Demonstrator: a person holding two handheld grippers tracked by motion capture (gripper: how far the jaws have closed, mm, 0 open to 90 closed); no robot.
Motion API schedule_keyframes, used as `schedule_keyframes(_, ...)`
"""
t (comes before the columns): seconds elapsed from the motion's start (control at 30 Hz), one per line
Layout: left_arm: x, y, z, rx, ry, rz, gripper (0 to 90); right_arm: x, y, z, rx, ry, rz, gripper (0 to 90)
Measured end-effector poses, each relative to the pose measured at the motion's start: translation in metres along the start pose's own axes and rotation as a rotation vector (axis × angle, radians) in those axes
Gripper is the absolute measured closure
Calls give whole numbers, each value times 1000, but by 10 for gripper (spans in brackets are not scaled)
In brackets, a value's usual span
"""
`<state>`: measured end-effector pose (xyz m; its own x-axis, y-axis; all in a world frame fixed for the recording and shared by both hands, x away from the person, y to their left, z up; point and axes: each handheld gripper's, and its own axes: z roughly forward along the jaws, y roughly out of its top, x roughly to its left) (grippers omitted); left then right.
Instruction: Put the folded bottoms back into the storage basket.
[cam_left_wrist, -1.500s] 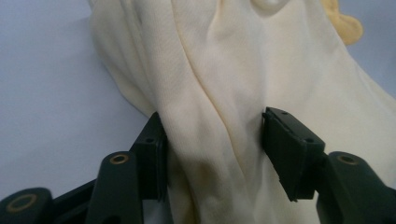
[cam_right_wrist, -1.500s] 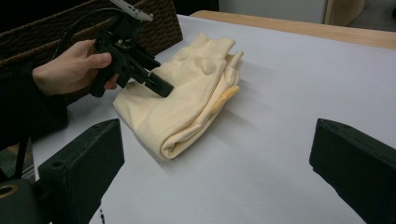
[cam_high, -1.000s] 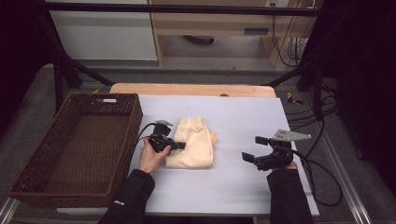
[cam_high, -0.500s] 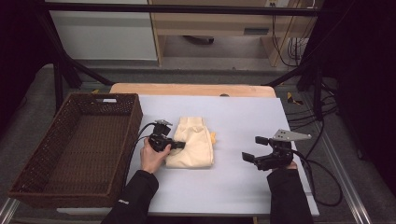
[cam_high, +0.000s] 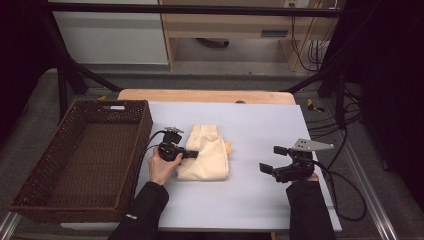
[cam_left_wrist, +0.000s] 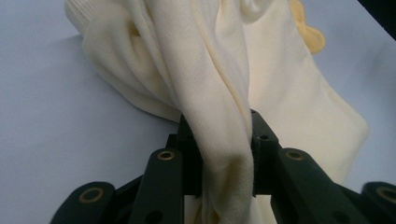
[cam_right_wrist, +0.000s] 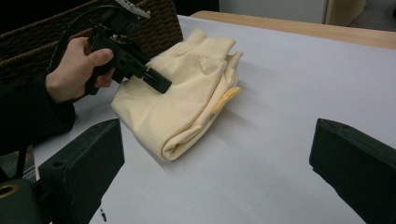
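**Gripping the cloth's left edge, with open room to the right**

Pinching of a raised fold of the cloth (cam_left_wrist: 224, 107) is seen in the left tool's (cam_left_wrist: 219, 154) view, where the two black jaws have just been closing and are now pressed tight on the cream fabric from both sides. In the high view the left tool (cam_high: 187, 154) is placed at the cloth's (cam_high: 207, 157) left edge, held in the left hand (cam_high: 161, 167). The cloth is folded and lies near the middle of the pale surface (cam_high: 260, 200), its left edge near the basket (cam_high: 75, 165) but apart from it. A yellow piece is seen poking out at the cloth's right edge. The basket's right rim runs just beside the left hand, so little room is left on that side.

The right tool (cam_high: 275, 160) is held well apart from the cloth, toward the surface's right edge, with its jaws spread wide and nothing between them. In its own view the right tool's (cam_right_wrist: 215, 163) jaws frame bare surface, and the cloth (cam_right_wrist: 182, 98) and the left tool (cam_right_wrist: 156, 79) are seen beyond. Bare surface lies between cloth and right tool, and also along the near edge and the far edge.
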<state>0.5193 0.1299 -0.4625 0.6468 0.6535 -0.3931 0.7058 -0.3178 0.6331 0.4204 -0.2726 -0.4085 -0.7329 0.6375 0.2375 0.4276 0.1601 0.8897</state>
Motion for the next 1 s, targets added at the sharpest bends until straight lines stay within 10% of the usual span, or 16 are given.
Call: schedule_keyframes(1.0,-31,21,-22,-13,-26,37,723,0,0,0,0,1,1,34)
